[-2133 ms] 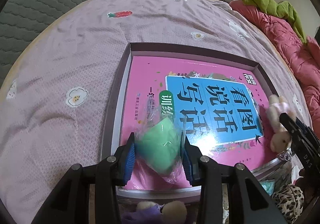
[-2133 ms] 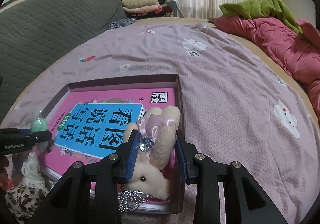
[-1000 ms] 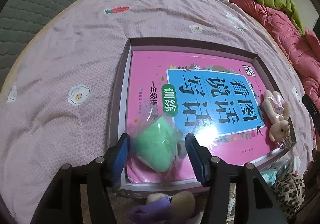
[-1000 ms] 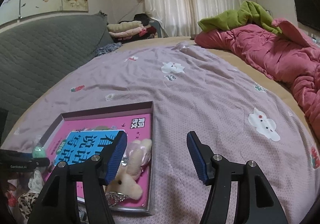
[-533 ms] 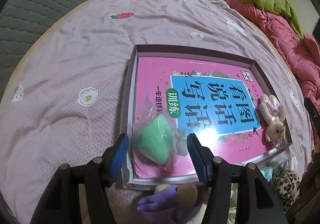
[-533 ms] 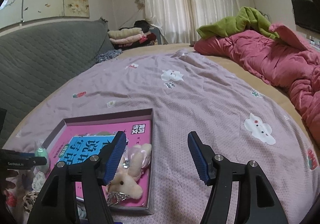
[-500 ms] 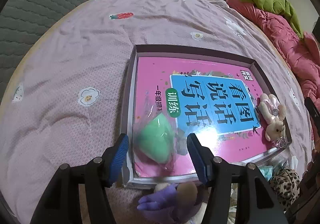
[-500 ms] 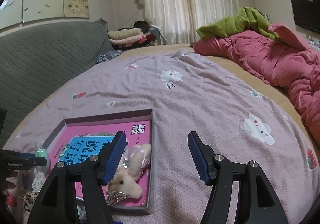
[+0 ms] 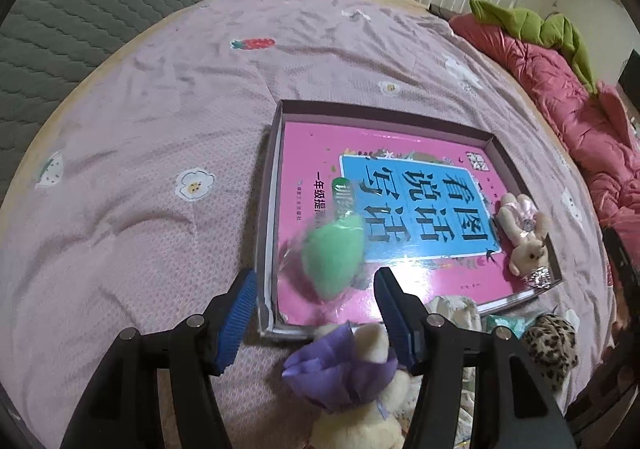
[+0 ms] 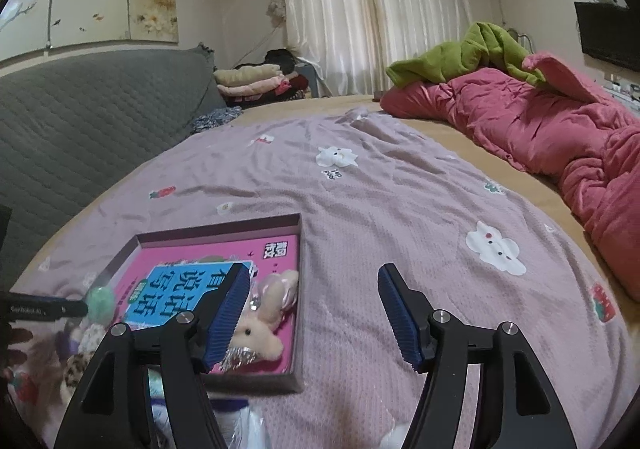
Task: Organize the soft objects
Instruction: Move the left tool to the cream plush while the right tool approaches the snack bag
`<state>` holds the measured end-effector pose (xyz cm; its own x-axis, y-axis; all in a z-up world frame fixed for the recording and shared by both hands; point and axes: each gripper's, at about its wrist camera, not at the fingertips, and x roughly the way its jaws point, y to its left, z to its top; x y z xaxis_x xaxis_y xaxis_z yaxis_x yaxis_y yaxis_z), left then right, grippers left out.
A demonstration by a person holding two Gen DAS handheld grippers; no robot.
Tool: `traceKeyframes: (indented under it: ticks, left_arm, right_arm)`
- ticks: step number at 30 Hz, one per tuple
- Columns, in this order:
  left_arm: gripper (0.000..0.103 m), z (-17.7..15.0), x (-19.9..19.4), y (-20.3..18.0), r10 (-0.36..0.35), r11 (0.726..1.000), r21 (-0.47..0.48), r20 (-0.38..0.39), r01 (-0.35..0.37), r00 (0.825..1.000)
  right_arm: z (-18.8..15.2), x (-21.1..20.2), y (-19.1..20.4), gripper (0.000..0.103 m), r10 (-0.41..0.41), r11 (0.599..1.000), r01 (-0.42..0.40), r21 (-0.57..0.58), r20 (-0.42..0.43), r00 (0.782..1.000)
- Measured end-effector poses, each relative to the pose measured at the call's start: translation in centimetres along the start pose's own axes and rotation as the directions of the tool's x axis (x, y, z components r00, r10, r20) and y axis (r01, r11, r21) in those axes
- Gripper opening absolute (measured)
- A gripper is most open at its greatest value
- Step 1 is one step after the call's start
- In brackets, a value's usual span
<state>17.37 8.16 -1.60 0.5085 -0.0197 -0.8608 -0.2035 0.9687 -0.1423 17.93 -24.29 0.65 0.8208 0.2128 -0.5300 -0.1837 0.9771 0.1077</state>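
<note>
Green sponge (image 9: pixel 334 261) blurs in its wrapper; one rabbit (image 9: pixel 524 237) lies boxed; left gripper (image 9: pixel 314 301) gapes, right gripper (image 10: pixel 314 313) widening, empty.

Glossy book cover (image 9: pixel 384 209), plush rabbit (image 9: pixel 524 233)

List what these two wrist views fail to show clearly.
- Cream plush toy with purple cloth: left wrist view, cut off by the bottom edge and the left gripper.
- Green egg-shaped sponge in clear wrap: left wrist view, blurred.
- Leopard-print soft item: right wrist view, hidden behind the right gripper.
</note>
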Motion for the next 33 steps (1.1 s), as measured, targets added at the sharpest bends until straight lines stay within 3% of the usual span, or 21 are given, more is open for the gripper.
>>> traceKeyframes:
  ticks: [18,33]
  left_arm:
    - [0.060,-2.5,-5.1,1.2,-0.076,0.996,-0.042,0.079,0.080,0.994]
    - [0.060,-4.9,-6.9,3.0,-0.096,0.993,-0.060,0.096,0.102,0.991]
  right_arm:
    - [-1.9,-6.2,2.7,0.071,-0.002,0.998,0.003,-0.064,0.005,1.000]
    - [-4.1,-9.1,4.3,0.071,0.006,0.997,-0.011,-0.074,-0.061,0.998]
